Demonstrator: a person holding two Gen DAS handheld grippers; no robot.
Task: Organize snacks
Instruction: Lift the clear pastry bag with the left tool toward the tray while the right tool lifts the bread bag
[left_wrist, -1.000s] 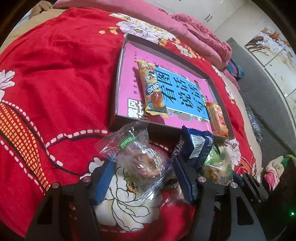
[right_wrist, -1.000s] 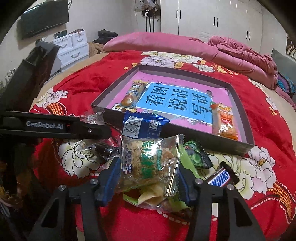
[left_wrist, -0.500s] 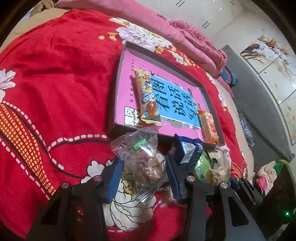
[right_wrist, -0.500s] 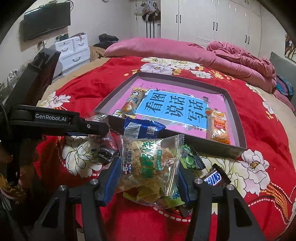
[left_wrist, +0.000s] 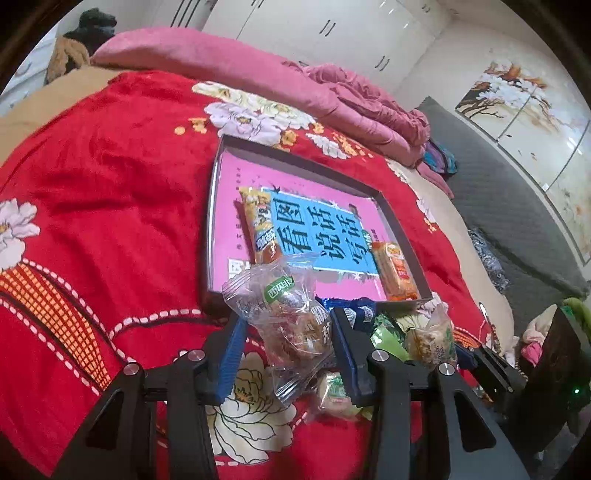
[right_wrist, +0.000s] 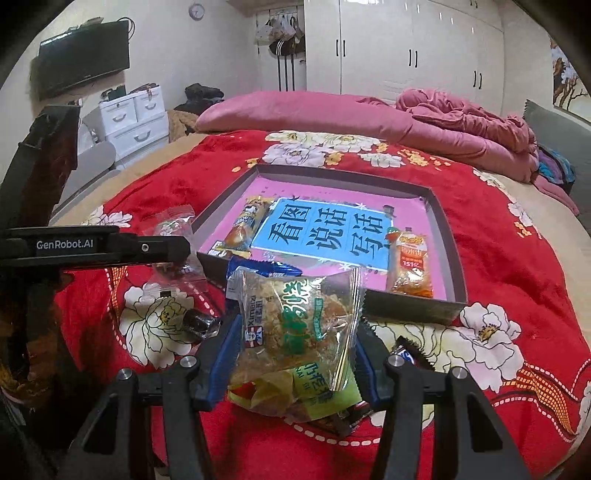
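A shallow grey box (left_wrist: 212, 206) (right_wrist: 448, 258) with a pink and blue printed floor lies on the red bed. It holds a long yellow snack bar (left_wrist: 260, 229) (right_wrist: 243, 225) and an orange snack pack (left_wrist: 393, 269) (right_wrist: 412, 262). My left gripper (left_wrist: 286, 347) is shut on a clear pastry packet (left_wrist: 291, 325) with a green label, lifted near the box's near edge. My right gripper (right_wrist: 295, 354) is shut on a clear green-printed cake packet (right_wrist: 299, 325), held above the pile.
Loose snacks lie before the box: a blue packet (right_wrist: 262, 267) (left_wrist: 354, 310), green packets (left_wrist: 386, 336), a Snickers bar (right_wrist: 406, 354), a dark wrapped candy (right_wrist: 197, 323). A pink quilt (right_wrist: 406, 122) lies at the bed's far side. White drawers (right_wrist: 136, 118) stand at left.
Both grippers have risen with their packets, the left one tilting up toward the box. The packets stay clamped.
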